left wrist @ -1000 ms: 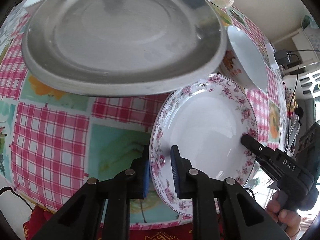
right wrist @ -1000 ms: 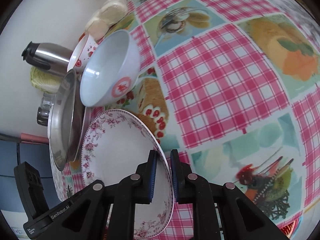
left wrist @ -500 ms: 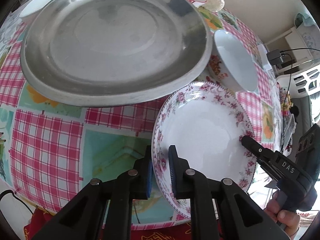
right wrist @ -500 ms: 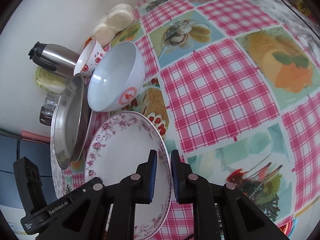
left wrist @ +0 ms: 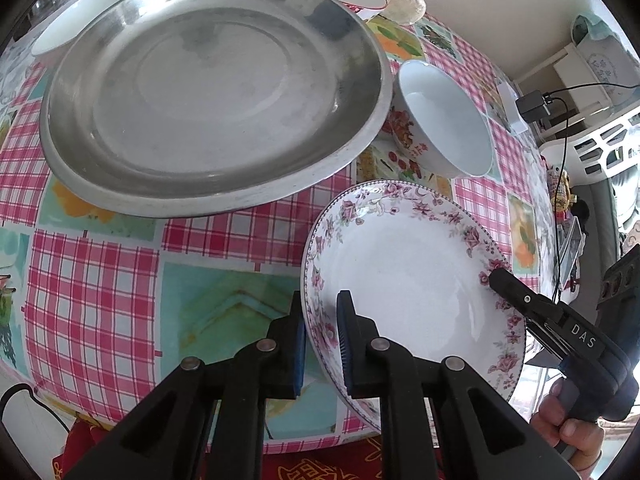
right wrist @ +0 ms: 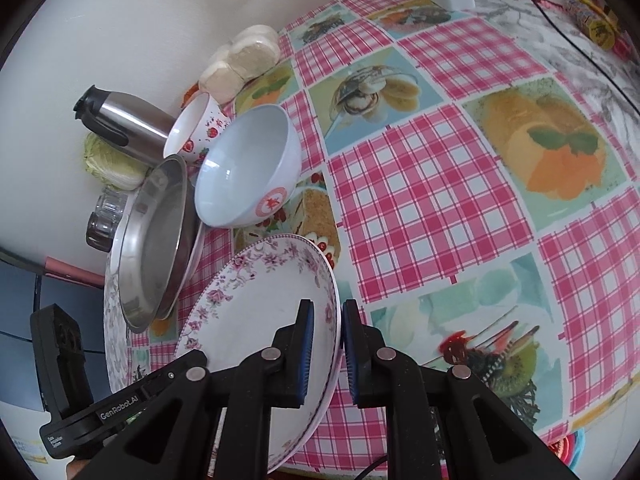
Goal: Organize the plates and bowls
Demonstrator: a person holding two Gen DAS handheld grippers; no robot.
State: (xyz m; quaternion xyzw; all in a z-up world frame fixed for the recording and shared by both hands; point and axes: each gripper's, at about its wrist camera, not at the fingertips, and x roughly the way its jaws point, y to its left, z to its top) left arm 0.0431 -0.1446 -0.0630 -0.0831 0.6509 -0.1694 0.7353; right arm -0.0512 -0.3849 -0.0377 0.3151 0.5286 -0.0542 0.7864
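From the left wrist view, the left tool [left wrist: 321,338] has its two pads close together with the rim of the flowered plate [left wrist: 412,280] between them. The plate sits just ahead and to the right of this tool, tipped up off the surface [left wrist: 96,280]. The right tool [left wrist: 496,278] bites the far rim across from it. Ahead and a bit left is the big metal tray [left wrist: 216,84], well apart from the plate. The pale blue bowl [left wrist: 444,120] sits ahead to the right, near the plate's far edge. I think the plate could bump that bowl if it swings forward too fast. Each tool grips only a thin bit of rim, so the smooth plate could slip out if one hand pulls harder than the other.

From the right wrist view, the right tool [right wrist: 325,344] is nearly closed on the plate's near rim, with one pad inside the plate and one pad under it. The left tool [right wrist: 176,376] comes in from the left side. The metal tray leans ahead to the left, with the blue bowl just past the plate. A small strawberry bowl [right wrist: 196,128] and a steel flask [right wrist: 120,120] sit farther ahead. If the plate tilts more, it could slide and crack on the surface, or knock the tray.
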